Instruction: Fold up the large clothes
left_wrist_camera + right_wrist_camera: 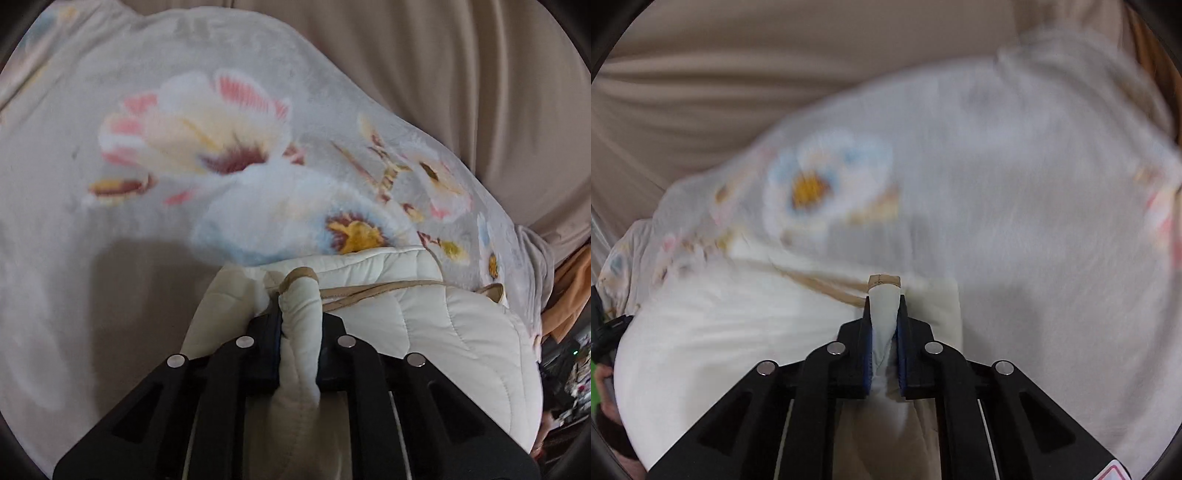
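Note:
A cream quilted garment (424, 321) with tan edge trim hangs between my two grippers over a floral fleece blanket (192, 140). My left gripper (299, 314) is shut on a padded fold of the garment's edge, which sticks up between the fingers. In the right wrist view my right gripper (884, 306) is shut on another edge of the same garment (720, 325), its tan trim showing at the fingertips. The garment spreads to the right of the left gripper and to the left of the right gripper. The right view is motion-blurred.
The floral blanket (1015, 184) covers a bed or sofa. Beige draped fabric (461, 74) lies behind it. Orange cloth (569, 295) and dark clutter sit at the left view's right edge.

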Motion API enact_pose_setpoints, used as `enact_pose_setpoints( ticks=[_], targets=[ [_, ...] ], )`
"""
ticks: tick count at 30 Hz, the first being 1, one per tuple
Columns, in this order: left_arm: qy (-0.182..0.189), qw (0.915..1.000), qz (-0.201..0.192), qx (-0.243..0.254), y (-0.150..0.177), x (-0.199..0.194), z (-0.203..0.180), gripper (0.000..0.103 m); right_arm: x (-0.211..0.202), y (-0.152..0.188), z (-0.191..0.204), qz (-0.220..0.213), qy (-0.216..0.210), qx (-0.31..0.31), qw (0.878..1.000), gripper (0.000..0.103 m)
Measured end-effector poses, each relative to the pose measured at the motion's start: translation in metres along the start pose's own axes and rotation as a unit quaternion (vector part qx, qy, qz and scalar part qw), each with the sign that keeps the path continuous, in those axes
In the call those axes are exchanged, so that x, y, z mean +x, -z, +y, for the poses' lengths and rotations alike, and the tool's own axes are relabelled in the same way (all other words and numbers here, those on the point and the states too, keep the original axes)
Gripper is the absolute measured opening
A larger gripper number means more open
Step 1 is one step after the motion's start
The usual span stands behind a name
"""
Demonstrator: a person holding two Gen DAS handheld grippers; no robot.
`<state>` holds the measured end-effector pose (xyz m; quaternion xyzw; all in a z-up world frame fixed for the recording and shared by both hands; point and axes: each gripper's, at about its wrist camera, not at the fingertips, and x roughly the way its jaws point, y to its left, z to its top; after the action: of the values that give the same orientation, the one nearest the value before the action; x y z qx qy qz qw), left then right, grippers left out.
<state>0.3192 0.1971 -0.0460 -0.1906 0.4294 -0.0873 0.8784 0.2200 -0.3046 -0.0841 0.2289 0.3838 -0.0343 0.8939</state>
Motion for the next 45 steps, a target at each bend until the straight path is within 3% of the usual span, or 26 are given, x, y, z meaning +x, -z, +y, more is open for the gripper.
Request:
enact_pose_setpoints(
  ticks=[4,6,7,9,12,16,18,20,22,24,26,29,32,35,37,38,41,43,45],
  targets=[
    [0.000,1.0000,-0.002,-0.004,-0.004,-0.005,-0.001,0.014,-0.008,-0.005,0.011,0.007,0.032,-0.025,0.999,0.009],
    [-0.015,0.9997,-0.016,-0.006,-0.006,-0.022,-0.004,0.022,-0.026,-0.008,0.010,-0.022,0.047,-0.016,0.999,0.018],
    [-0.026,0.9992,-0.031,0.000,-0.005,-0.036,-0.008,0.025,-0.045,-0.009,0.012,-0.049,0.051,-0.009,0.997,0.028],
    [-0.058,0.9946,-0.081,0.030,-0.004,-0.074,-0.026,0.040,-0.076,-0.008,0.020,-0.087,0.048,-0.012,0.995,0.028],
    [-0.060,0.9849,-0.130,0.098,0.008,-0.120,-0.069,0.046,-0.106,0.003,0.063,-0.096,0.011,-0.072,0.993,0.028],
    [0.003,0.9749,-0.097,0.200,0.047,-0.125,-0.142,0.046,-0.102,0.048,0.154,-0.056,-0.066,-0.193,0.977,0.028],
    [0.036,0.9705,-0.042,0.235,0.074,-0.101,-0.170,0.046,-0.091,0.077,0.185,-0.019,-0.097,-0.233,0.967,0.027],
    [0.036,0.9640,0.005,0.263,0.103,-0.072,-0.182,0.047,-0.074,0.108,0.202,0.016,-0.093,-0.273,0.957,0.015],
    [0.009,0.9604,0.018,0.278,0.119,-0.057,-0.174,0.048,-0.070,0.124,0.192,0.013,-0.056,-0.288,0.956,0.015],
    [-0.003,0.9602,0.013,0.279,0.123,-0.059,-0.152,0.047,-0.078,0.126,0.152,0.007,-0.035,-0.248,0.968,0.014],
    [-0.026,0.9669,0.008,0.254,0.118,-0.072,-0.119,0.047,-0.090,0.125,0.101,0.009,-0.018,-0.186,0.982,0.008],
    [-0.077,0.9731,-0.010,0.217,0.115,-0.089,-0.074,0.047,-0.107,0.132,0.034,0.004,0.024,-0.114,0.993,0.000],
    [-0.119,0.9777,-0.024,0.171,0.109,-0.097,-0.032,0.047,-0.111,0.140,-0.005,0.004,-0.002,-0.051,0.999,0.000],
    [-0.105,0.9856,-0.018,0.131,0.101,-0.098,-0.011,0.047,-0.111,0.138,0.005,0.005,0.023,-0.057,0.998,0.000],
    [-0.118,0.9838,-0.029,0.131,0.089,-0.104,-0.022,0.045,-0.119,0.126,0.027,-0.004,0.047,-0.074,0.996,0.002],
    [-0.114,0.9826,-0.044,0.139,0.082,-0.109,-0.030,0.045,-0.123,0.118,0.037,-0.014,0.041,-0.084,0.996,0.007],
    [-0.097,0.9780,-0.088,0.163,0.051,-0.116,-0.063,0.052,-0.128,0.084,0.070,-0.055,0.039,-0.125,0.990,0.007],
    [-0.101,0.9754,-0.093,0.172,0.030,-0.098,-0.080,0.058,-0.112,0.059,0.084,-0.061,0.045,-0.137,0.988,0.007],
    [-0.107,0.9772,-0.073,0.168,0.013,-0.070,-0.084,0.058,-0.086,0.040,0.087,-0.053,0.060,-0.131,0.988,0.007]
  ],
)
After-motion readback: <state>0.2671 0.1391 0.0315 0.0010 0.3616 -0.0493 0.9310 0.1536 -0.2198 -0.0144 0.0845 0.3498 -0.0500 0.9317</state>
